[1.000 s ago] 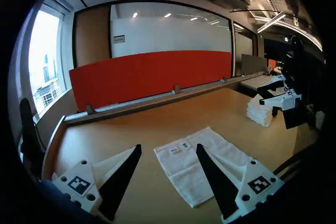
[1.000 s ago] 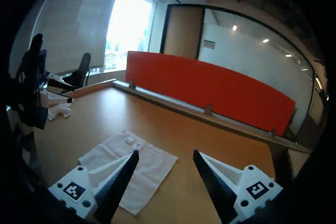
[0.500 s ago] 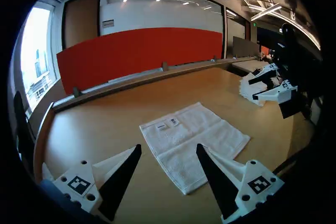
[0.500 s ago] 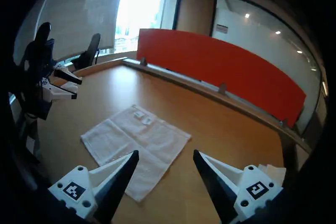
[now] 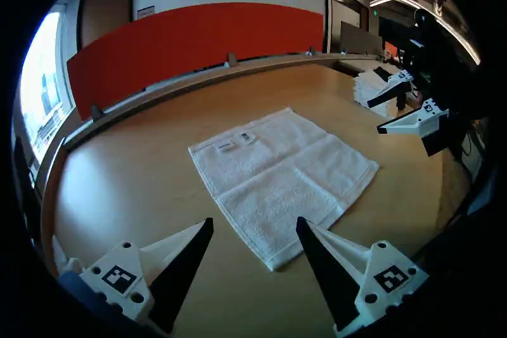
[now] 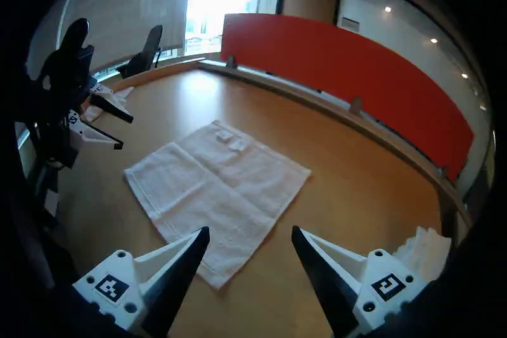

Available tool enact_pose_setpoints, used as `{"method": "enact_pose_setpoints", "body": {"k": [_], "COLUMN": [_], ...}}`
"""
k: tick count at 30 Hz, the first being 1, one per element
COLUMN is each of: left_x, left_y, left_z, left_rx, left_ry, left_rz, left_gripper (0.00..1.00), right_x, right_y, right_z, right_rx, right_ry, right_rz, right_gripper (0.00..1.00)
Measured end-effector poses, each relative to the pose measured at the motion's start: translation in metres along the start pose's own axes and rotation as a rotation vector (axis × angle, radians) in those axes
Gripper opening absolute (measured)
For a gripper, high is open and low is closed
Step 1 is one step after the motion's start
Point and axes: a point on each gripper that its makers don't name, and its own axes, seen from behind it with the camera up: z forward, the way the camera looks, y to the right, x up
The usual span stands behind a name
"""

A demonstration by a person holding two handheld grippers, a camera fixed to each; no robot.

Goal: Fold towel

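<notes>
A white towel (image 5: 279,167) lies spread flat on the wooden table (image 5: 127,173), two small labels near its far edge. My left gripper (image 5: 253,236) hovers open above the towel's near corner, nothing between its fingers. In the right gripper view the same towel (image 6: 215,179) lies flat, and my right gripper (image 6: 250,243) stands open over its near corner. The right gripper (image 5: 405,106) also appears far right in the left gripper view, off the towel's right side. The left gripper (image 6: 101,122) appears at the left in the right gripper view.
A red divider panel (image 5: 196,40) runs along the table's far edge. A stack of folded white towels (image 5: 367,84) sits at the far right of the table, also seen as a pile (image 6: 424,252) by my right finger. Office chairs (image 6: 146,52) stand by the window.
Both grippers have tilted downward and risen, so the towel now sits fuller and more central in both views. The towel has not moved; both grippers remain open.
</notes>
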Motion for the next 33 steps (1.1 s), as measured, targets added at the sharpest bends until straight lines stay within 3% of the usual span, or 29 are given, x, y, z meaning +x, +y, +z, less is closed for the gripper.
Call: {"method": "enact_pose_setpoints", "body": {"k": [16,33], "left_x": [-0.053,-0.073], "left_y": [0.018,0.025], "left_z": [0.025,0.034], "left_rx": [-0.054,-0.082], "left_ry": [-0.124,-0.184], "left_rz": [0.042,0.051], "left_gripper": [0.97,0.97], "right_x": [-0.062,-0.082], "right_y": [-0.022,-0.037], "right_z": [0.02,0.026], "right_rx": [0.062,0.12], "right_ry": [-0.13,-0.175], "right_rz": [-0.006,-0.029], "right_gripper": [1.0,0.96]}}
